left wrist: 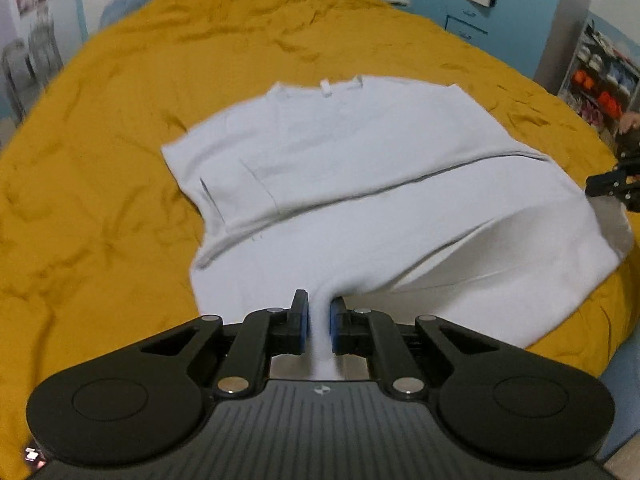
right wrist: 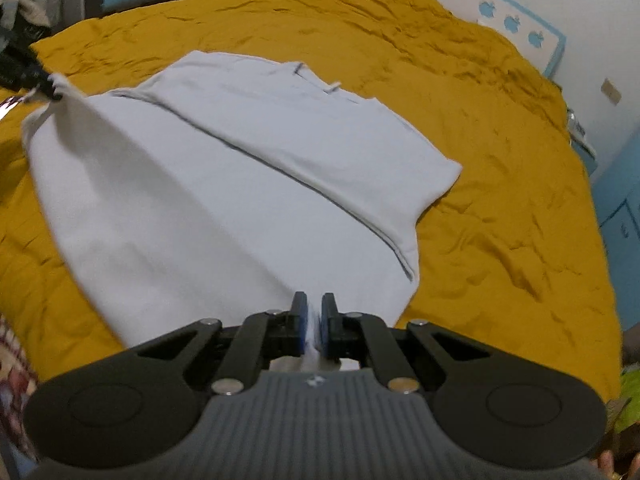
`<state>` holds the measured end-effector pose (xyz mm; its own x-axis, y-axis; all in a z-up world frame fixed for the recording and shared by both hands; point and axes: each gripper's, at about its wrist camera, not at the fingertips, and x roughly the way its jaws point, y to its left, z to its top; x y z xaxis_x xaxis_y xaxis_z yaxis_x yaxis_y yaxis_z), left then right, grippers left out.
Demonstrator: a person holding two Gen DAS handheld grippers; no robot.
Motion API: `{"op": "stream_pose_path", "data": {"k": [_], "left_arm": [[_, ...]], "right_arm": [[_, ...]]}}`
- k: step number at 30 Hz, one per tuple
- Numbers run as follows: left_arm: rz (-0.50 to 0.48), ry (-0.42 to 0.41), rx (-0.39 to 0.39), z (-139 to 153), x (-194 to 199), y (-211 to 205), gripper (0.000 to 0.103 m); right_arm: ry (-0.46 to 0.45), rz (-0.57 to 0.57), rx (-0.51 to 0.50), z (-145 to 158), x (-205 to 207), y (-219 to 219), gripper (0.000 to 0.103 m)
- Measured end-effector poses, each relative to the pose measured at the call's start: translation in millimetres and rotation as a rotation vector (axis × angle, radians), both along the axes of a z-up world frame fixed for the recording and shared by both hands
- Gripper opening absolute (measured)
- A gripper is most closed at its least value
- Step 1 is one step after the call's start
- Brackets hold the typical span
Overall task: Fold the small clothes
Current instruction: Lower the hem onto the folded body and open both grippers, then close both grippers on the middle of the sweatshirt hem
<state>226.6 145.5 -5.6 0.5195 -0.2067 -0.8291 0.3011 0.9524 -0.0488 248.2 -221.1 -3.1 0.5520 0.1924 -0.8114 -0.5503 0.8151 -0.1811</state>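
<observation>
A pale white-blue shirt point(left wrist: 328, 168) lies collar-away on the mustard bedspread point(left wrist: 100, 200), its near part lifted off the bed. My left gripper point(left wrist: 319, 320) is shut on a bunched near corner of the hem, with cloth squeezed between the blue pads. My right gripper point(right wrist: 314, 320) is shut on the other near corner of the shirt point(right wrist: 224, 168). The right gripper also shows at the right edge of the left wrist view point(left wrist: 612, 186), and the left gripper at the left edge of the right wrist view point(right wrist: 38, 80). Between the two the hem hangs taut.
The mustard bedspread point(right wrist: 500, 200) is wrinkled all around the shirt. Blue cabinets point(left wrist: 472, 20) and a shelf rack point(left wrist: 600, 80) stand beyond the far right of the bed. A white wall with blue trim point(right wrist: 520, 32) runs along the other side.
</observation>
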Motion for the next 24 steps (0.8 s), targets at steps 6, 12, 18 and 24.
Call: {"op": "stream_pose_path", "data": {"k": [6, 12, 18, 24], "left_arm": [[0.075, 0.085, -0.150, -23.9, 18.8, 27.0, 0.027], [0.100, 0.097, -0.360, -12.1, 28.7, 57.0, 0.050], [0.053, 0.080, -0.353, -2.5, 36.9, 58.0, 0.062], [0.059, 0.125, -0.307, -22.7, 44.0, 58.1, 0.062]], "right_arm": [[0.057, -0.134, 0.143, -13.2, 32.4, -17.4, 0.007], [0.132, -0.257, 0.335, 1.9, 43.1, -50.8, 0.030], [0.213, -0.267, 0.332, 3.3, 35.4, -59.9, 0.043], [0.274, -0.299, 0.373, -2.9, 26.4, -74.2, 0.043]]}}
